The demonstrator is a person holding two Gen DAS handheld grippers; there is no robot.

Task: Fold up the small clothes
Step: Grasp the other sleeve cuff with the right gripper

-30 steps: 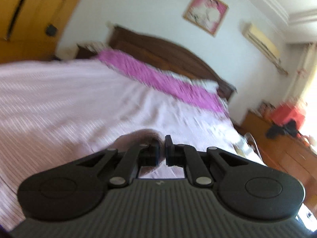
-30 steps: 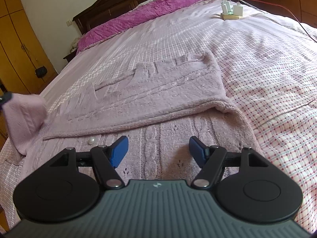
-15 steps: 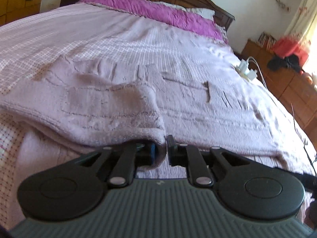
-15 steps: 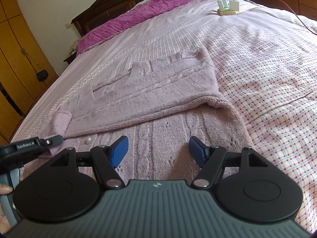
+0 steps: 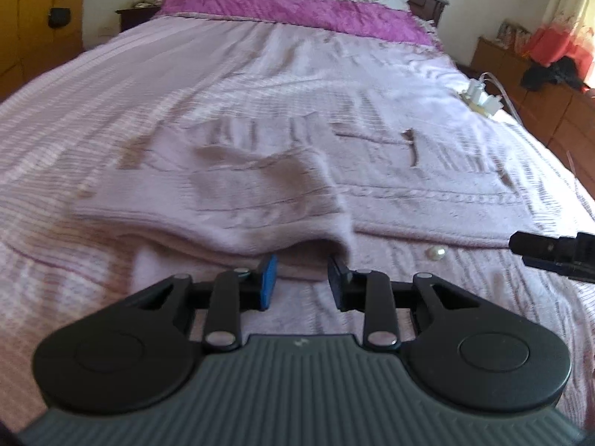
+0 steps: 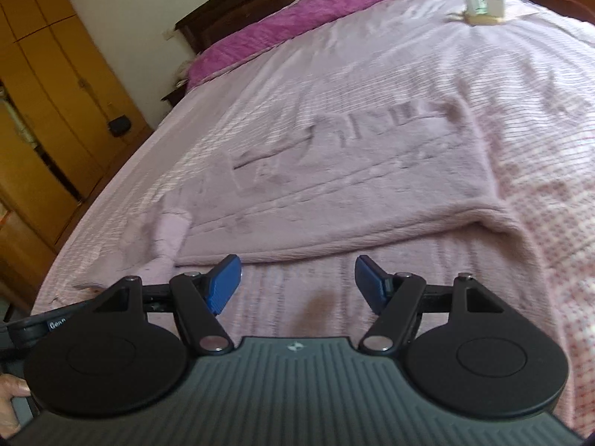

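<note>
Judging from how the cloth lies, the folding is taken to be partly done: one lilac knitted sweater (image 5: 334,171) is spread on the bed (image 5: 111,85), across the middle of the left wrist view, and one sleeve (image 5: 267,200) has been laid over its body at centre left, while the upper portion is seen doubled over the lower part along a long edge in the middle of the right wrist view. What is left, by estimate, is the folding of the body into a compact stack; whether the other sleeve is already tucked in cannot be told. The left gripper (image 5: 300,278), at lower centre of its frame, is seen with its fingers opening, the sleeve cuff lying just beyond them and nothing pressed between the pads. The right gripper (image 6: 297,282), at lower centre of its own frame, is held released and wide, with the sweater's lower part beneath it and nothing grasped. Counted: one sweater, two grippers, one pearl-like button (image 5: 436,252) at right of centre, one bed, one magenta pillow band (image 5: 297,11) along the top, and one cluster of white chargers (image 5: 479,102) at upper right, their number not being clear.
</note>
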